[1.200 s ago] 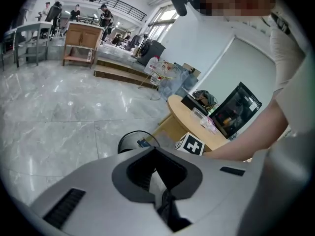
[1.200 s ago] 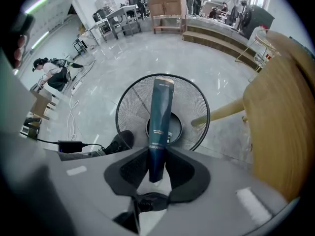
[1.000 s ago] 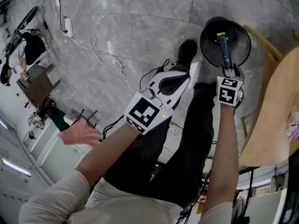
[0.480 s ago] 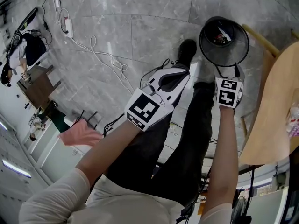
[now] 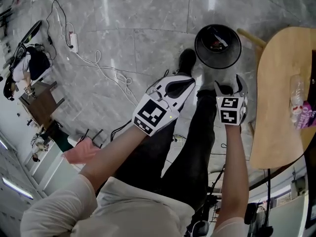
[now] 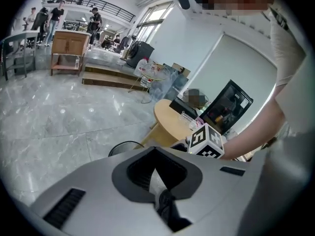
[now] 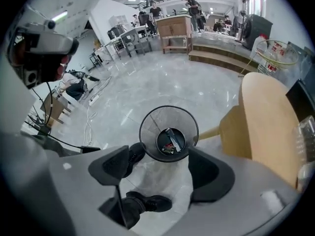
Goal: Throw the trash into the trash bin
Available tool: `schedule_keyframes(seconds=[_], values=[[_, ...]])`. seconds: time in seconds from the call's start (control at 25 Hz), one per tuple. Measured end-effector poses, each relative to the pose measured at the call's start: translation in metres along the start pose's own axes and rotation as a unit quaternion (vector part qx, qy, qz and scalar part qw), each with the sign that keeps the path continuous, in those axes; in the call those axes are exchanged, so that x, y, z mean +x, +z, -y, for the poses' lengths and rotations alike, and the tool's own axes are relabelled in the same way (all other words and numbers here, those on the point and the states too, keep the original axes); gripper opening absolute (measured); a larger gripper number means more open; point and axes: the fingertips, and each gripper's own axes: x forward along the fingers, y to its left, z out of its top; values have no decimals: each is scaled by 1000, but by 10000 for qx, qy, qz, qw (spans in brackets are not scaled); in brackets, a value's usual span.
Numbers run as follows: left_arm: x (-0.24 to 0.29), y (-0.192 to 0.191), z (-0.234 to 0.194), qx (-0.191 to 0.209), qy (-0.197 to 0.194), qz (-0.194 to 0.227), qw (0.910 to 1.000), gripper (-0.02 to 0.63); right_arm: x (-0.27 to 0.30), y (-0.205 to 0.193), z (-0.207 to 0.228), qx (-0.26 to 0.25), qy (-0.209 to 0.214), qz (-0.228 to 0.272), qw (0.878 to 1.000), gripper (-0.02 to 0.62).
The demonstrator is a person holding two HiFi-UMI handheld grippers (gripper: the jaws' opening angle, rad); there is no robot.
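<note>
Trash (image 7: 170, 140) lies in the trash bin (image 7: 149, 146) below my right gripper (image 7: 162, 168), whose jaws have just been opening wide and empty, my left gripper (image 6: 156, 183) is closed on nothing, and more trash seems left on the table (image 5: 276, 83).

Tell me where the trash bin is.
In the head view the bin stands on the floor at upper right, between a black shoe and the wooden table, just beyond the right gripper.
</note>
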Motion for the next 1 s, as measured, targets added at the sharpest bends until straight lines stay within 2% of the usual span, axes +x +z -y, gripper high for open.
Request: schedule_keyframes(seconds=[0.24,0.36,0.64,0.8,1.0], values=[[0,25,41,271,-172,-48,9995,6,-53,-6,9,-46,15,154,9999,391],[3,37,62,352,-315,-35,9989,6,-78,-9,24,130,-75,323,9994,391],[30,42,96,392,-495,-92,9980,6,-116,-32,83,678,-439,587,9950,391],[44,47,122,465,-599,-116,9971,6,-144,-46,118,719,-691,666,9928,391],[67,68,153,565,-849,-81,9948,6,-170,-58,155,753,-810,713,9913,391]])
